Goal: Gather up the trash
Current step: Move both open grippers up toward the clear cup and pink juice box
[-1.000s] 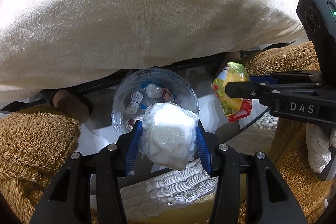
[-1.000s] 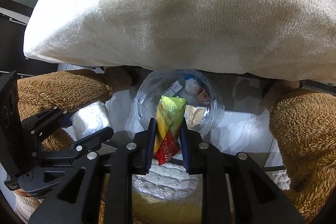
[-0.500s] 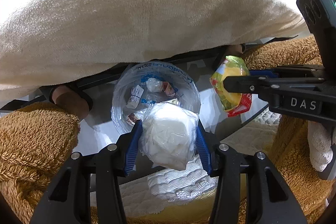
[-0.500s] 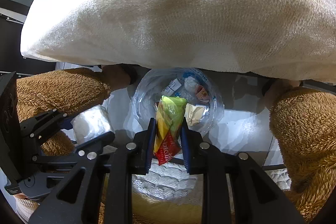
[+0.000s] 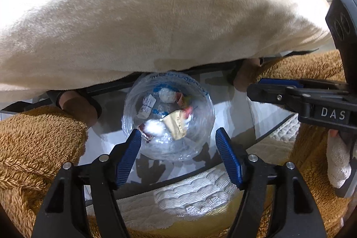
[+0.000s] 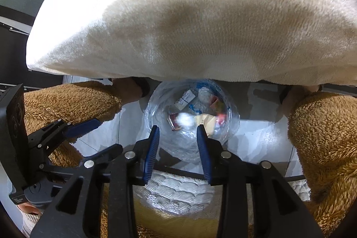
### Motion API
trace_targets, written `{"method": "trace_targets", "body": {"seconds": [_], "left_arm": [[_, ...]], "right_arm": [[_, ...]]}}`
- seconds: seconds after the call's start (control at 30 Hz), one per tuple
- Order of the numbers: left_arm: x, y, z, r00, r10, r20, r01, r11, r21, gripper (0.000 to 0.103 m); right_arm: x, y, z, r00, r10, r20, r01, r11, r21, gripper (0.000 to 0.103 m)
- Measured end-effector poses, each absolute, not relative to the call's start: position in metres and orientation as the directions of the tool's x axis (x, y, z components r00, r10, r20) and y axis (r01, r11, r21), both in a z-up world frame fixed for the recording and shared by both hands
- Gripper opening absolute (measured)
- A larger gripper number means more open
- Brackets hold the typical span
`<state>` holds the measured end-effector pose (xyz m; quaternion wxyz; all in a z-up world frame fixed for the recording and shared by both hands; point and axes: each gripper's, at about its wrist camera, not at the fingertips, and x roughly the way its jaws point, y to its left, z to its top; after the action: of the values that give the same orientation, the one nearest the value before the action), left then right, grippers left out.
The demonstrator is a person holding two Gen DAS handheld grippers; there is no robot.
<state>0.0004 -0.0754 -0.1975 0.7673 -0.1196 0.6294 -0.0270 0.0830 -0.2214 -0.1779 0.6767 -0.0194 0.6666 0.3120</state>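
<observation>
My left claw (image 5: pixel 178 144) stands wide apart with nothing between its blue pads, and its jaws have just been opening; my right claw (image 6: pixel 177 137) is apart too, narrower, also just opened and empty. Both hang over the clear bag (image 5: pixel 168 115) that sits on the pale floor (image 5: pixel 234 117) below, between the person's brown fleece legs (image 5: pixel 33 148).

The white wad (image 5: pixel 154 126) shows as a blur inside the bag's mouth, so I judge it is dropping in right now. The yellow wrapper I cannot pick out for certain; something red and yellow (image 6: pixel 219 118) lies near the far side of the bag, but it is smeared.

What worries me: the bag is thin and slack, so a piece landing on its rim could fold the edge over and spill onto the floor. The cream blanket (image 5: pixel 156 15) overhangs the bag's far edge and could brush it shut or hide a miss. My two claws are near each other, and a careless pull-back could knock them together.

In the bag: a white label slip (image 5: pixel 146 105), a crumpled white ball (image 5: pixel 167 95), a beige torn packet (image 5: pixel 176 127), and bits of pink and blue wrapper.
</observation>
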Motion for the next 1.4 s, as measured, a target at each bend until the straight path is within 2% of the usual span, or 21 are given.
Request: {"method": "trace_targets", "body": {"seconds": [0.23,0.5,0.7,0.77,0.97,1.07,1.2,1.4], "left_arm": [[-0.007,-0.069,-0.167,0.352,-0.203,-0.913,-0.093,0.964,-0.250,0.068],[-0.017,-0.056,-0.122,0.558,-0.218,-0.801,-0.066,0.950,-0.304,0.068],[-0.018,-0.041,-0.091,0.670,-0.200,-0.715,-0.059,0.946,-0.320,0.068],[-0.018,-0.036,-0.081,0.697,-0.192,-0.691,-0.049,0.949,-0.313,0.068],[-0.003,-0.019,-0.053,0.750,-0.164,-0.641,-0.033,0.958,-0.283,0.071],[0.011,-0.009,-0.044,0.753,-0.187,-0.631,-0.033,0.947,-0.319,0.071],[0.029,0.004,-0.035,0.763,-0.171,-0.623,-0.052,0.945,-0.322,0.078],[0.057,0.020,-0.029,0.767,-0.168,-0.619,-0.072,0.936,-0.344,0.085]], "right_arm": [[0.080,-0.235,-0.142,0.051,0.493,-0.869,-0.479,0.775,0.412,0.036],[0.072,-0.259,-0.086,0.268,0.614,-0.742,-0.567,0.724,0.394,0.036],[0.084,-0.266,-0.056,0.361,0.646,-0.672,-0.609,0.709,0.355,0.036],[0.091,-0.266,-0.049,0.379,0.651,-0.658,-0.618,0.707,0.344,0.040],[0.119,-0.249,-0.034,0.401,0.647,-0.649,-0.632,0.708,0.316,0.042],[0.133,-0.241,-0.032,0.401,0.647,-0.648,-0.635,0.706,0.312,0.042],[0.156,-0.227,-0.027,0.411,0.641,-0.648,-0.644,0.707,0.291,0.043],[0.203,-0.209,-0.026,0.418,0.625,-0.660,-0.617,0.728,0.299,0.049]]}}
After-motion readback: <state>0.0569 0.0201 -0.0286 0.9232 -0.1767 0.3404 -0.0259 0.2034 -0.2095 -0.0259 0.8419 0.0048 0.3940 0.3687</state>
